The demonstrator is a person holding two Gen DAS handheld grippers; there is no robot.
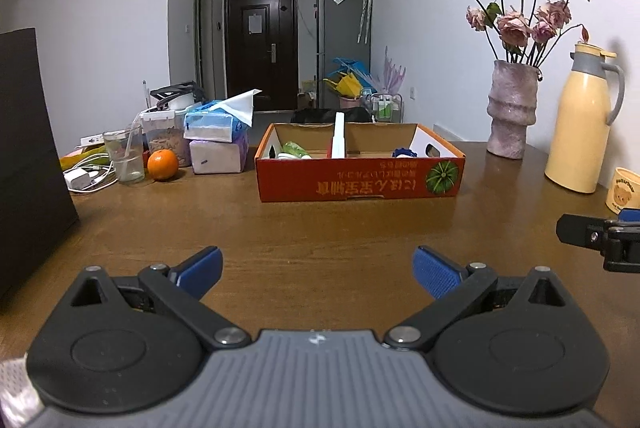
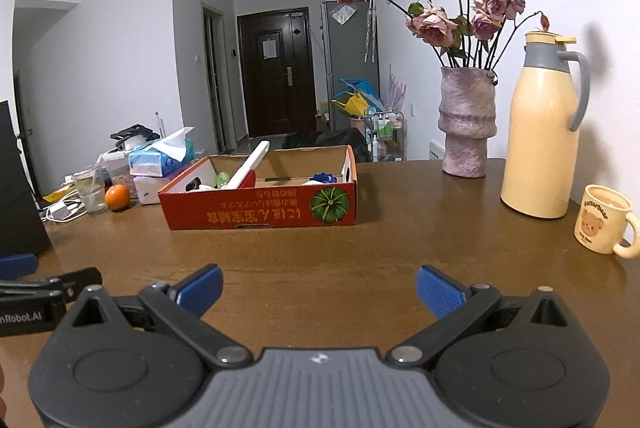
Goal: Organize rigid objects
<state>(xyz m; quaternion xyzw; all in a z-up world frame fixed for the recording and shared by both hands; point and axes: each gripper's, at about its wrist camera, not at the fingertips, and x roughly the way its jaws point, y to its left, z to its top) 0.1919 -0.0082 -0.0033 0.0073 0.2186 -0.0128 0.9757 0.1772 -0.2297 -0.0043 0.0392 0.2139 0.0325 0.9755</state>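
wooden table point(image 1: 320, 228) holds the orange box point(image 1: 360, 179), items lying inside its divided halves; left gripper point(image 1: 318, 270) and right gripper point(image 2: 319, 286) hover short of it, jaws wide apart, holding nothing.

The box's point(image 1: 360, 183) near wall hid most of its contents; only the tops of a green item point(image 1: 294, 149), a blue item point(image 1: 404, 152) and a white divider point(image 1: 338, 139) showed, too little to tell what the two items were; the printed text on the wall was upside down and too blurred to read; the mug point(image 1: 626, 192) was cut by the left wrist view's right edge, as were the right tongs point(image 1: 600, 240); the dark panel point(image 2: 16, 187) ran off the right wrist view's left edge.
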